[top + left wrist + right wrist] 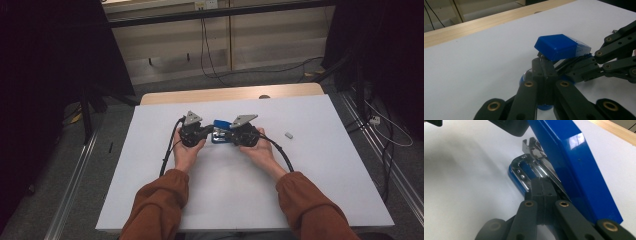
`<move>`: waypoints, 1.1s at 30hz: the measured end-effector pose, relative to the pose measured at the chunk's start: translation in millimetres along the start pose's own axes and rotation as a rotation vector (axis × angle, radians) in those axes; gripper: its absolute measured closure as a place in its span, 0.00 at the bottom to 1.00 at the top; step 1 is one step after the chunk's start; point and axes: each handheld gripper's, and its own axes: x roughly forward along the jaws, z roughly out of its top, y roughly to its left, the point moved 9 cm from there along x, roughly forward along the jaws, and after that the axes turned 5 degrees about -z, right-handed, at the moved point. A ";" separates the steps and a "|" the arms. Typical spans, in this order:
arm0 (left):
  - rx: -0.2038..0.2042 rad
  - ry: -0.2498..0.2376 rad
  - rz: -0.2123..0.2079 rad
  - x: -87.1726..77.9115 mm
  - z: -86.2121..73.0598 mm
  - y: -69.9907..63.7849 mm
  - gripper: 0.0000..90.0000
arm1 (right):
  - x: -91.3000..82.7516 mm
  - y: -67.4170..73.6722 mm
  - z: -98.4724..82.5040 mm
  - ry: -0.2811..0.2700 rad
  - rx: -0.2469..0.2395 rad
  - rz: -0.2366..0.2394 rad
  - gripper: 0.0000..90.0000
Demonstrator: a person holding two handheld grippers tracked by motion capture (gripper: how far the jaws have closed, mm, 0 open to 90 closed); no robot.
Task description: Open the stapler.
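Observation:
A blue stapler [220, 131] lies hinged open in the middle of the white table [310, 175], between my two grippers. The left gripper [209, 131] points at it from the left, the right gripper [227, 134] from the right. In the left gripper view, the left gripper [543, 62] is shut, its tips touching a metal part under the raised blue lid [559, 46]. In the right gripper view, the right gripper [541, 183] is shut, tips against the chrome staple rail [541, 160] beside the lid [574, 160]. Whether either pinches the metal I cannot tell.
A small grey piece [288, 134] lies on the table to the right of the hands. The wooden edge [230, 93] runs along the far side. Cables trail from both grippers toward the person. Metal rails and cords lie on the floor around the table.

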 end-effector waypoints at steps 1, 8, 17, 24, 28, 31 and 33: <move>-0.006 -0.006 0.004 0.3 0.9 -0.4 1.00 | 0.1 0.0 0.1 0.000 -0.002 -0.001 1.00; -0.004 -0.018 0.003 -0.5 6.2 -2.0 1.00 | 0.1 0.1 0.3 0.000 -0.012 -0.007 1.00; 0.006 -0.042 -0.001 -0.5 16.5 -5.3 1.00 | 0.0 1.5 0.5 0.003 -0.036 -0.022 1.00; 0.007 -0.042 0.001 -0.2 17.6 -4.8 1.00 | -1.2 5.1 3.1 -0.025 -0.027 -0.033 1.00; 0.001 -0.045 0.000 0.3 17.6 -5.1 1.00 | -4.6 7.4 14.5 -0.068 -0.014 -0.047 1.00; 0.005 -0.044 0.006 0.9 16.8 -4.0 1.00 | -5.2 7.4 21.5 -0.086 -0.018 -0.053 1.00; 0.000 -0.043 0.008 1.3 16.4 -3.2 1.00 | -4.6 7.4 24.5 -0.092 -0.020 -0.062 1.00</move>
